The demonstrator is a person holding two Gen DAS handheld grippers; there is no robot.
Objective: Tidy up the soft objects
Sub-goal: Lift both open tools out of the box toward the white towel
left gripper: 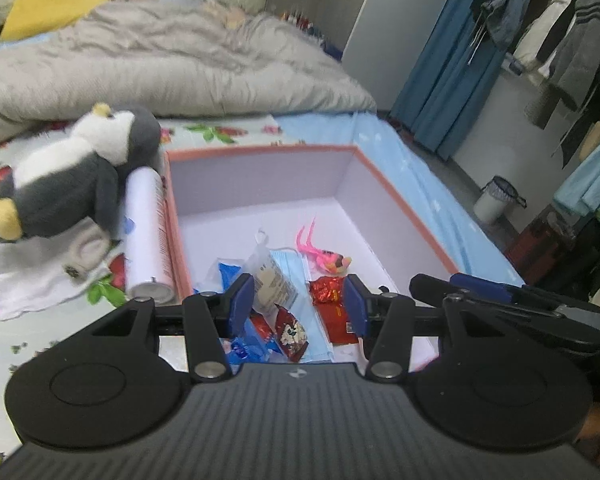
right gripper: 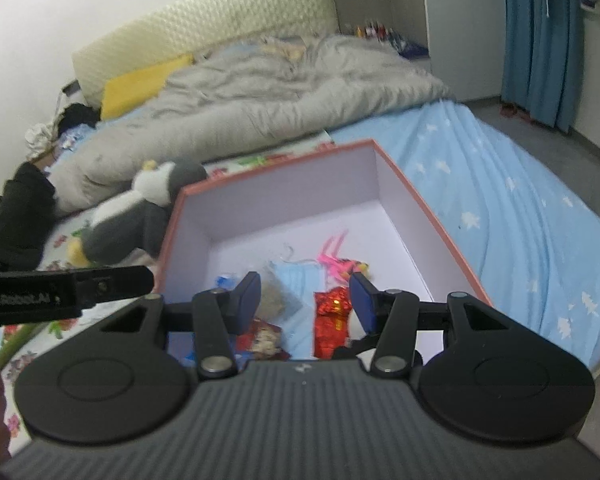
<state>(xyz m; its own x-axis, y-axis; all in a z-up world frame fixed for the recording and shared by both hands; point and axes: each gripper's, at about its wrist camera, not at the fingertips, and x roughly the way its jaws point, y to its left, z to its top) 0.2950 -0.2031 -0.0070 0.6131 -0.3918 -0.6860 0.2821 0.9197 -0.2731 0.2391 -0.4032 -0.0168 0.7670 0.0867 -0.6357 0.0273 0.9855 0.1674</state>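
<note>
Both your tongs hang over the near end of the box, and both are empty. The left tongs stand partly spread with nothing between the pads, and the right tongs are the same, hovering above the red foil packet. Neither pad presses on anything.

The box sits on the bed, in the middle of each frame. It holds a blue face mask, a pink toy, snack packets and the foil packet, all bunched toward its near end. The far half of the floor is bare.

You seem to be between items: the small things are in, and the next soft object has not been taken. The stuffed penguin lies on the flowered sheet at the left of the left wrist frame, just outside the box wall, with a white tube leaning along that wall and a white cloth under the penguin's near side.

Next, swing the left tongs left toward the penguin, spread them wider for its bulk, and pinch a limb or the body.
</note>
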